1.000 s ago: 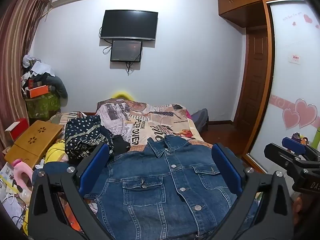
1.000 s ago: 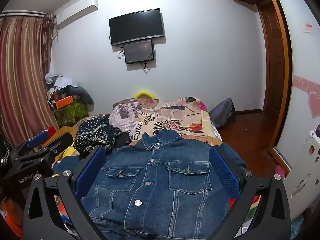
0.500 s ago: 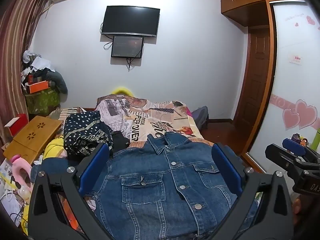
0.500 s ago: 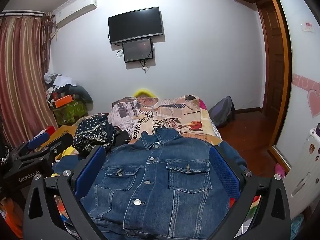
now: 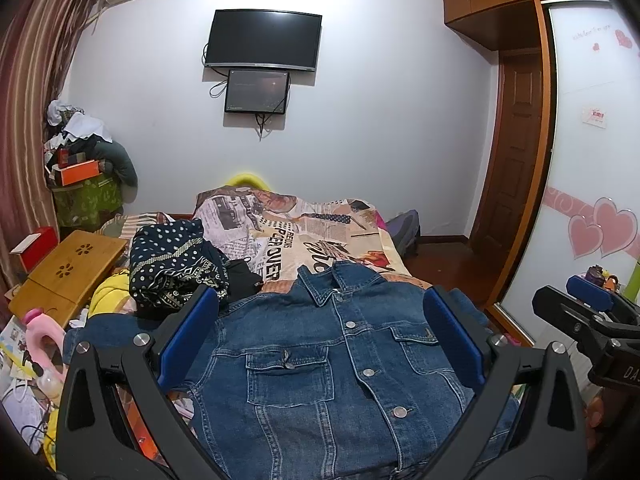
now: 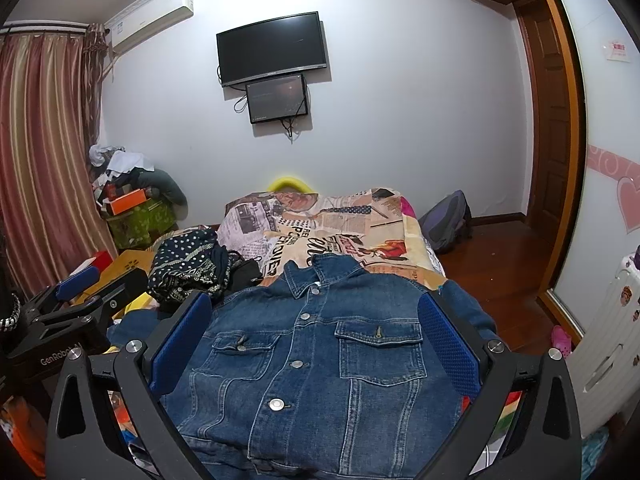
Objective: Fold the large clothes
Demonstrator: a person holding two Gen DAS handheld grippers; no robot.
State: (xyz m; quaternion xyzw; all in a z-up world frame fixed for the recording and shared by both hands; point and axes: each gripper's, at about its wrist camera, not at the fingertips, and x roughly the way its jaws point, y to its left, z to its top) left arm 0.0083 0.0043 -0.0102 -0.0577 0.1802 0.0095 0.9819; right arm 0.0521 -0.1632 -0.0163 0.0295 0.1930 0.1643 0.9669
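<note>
Far left there's a striped curtain (image 6: 36, 168), then a low wooden table (image 5: 68, 268) sitting on the bed beside a pink toy (image 5: 38, 328), all crowded together. Next over is a bundled polka-dot garment (image 5: 172, 264) lying right by the jacket's left shoulder, close enough that I'd guess a sleeve swung over during a fold could drag it along or bury it.

The left claw (image 5: 320, 344) is spread wide with nothing in it, blue pads either side of the chest. It hovers above the denim jacket (image 5: 328, 360), which lies flat, front up and buttoned on the near end of the bed (image 5: 320, 232), collar pointing toward the wall with the TV (image 5: 262, 38).

The right claw (image 6: 316, 344) is the same story: wide apart, empty, framing the jacket from a bit further right. In the left wrist view you can see it off by the wardrobe side (image 5: 588, 320).

What could go wrong, in my opinion:
- Denim is thick and stiff, so pinching only the top layer at the shoulder or hem could peel the front off the back instead of folding both together.
- The right sleeve seems to hang off the bed edge, near the radiator (image 6: 608, 340). Its weight might tug the jacket sideways once one side is lifted.
- The near hem sits under the claw frames and I can't see it properly, so grabbing there is a bit blind.
- The printed blanket looks slippery-ish, so the whole thing may slide rather than crease.
</note>
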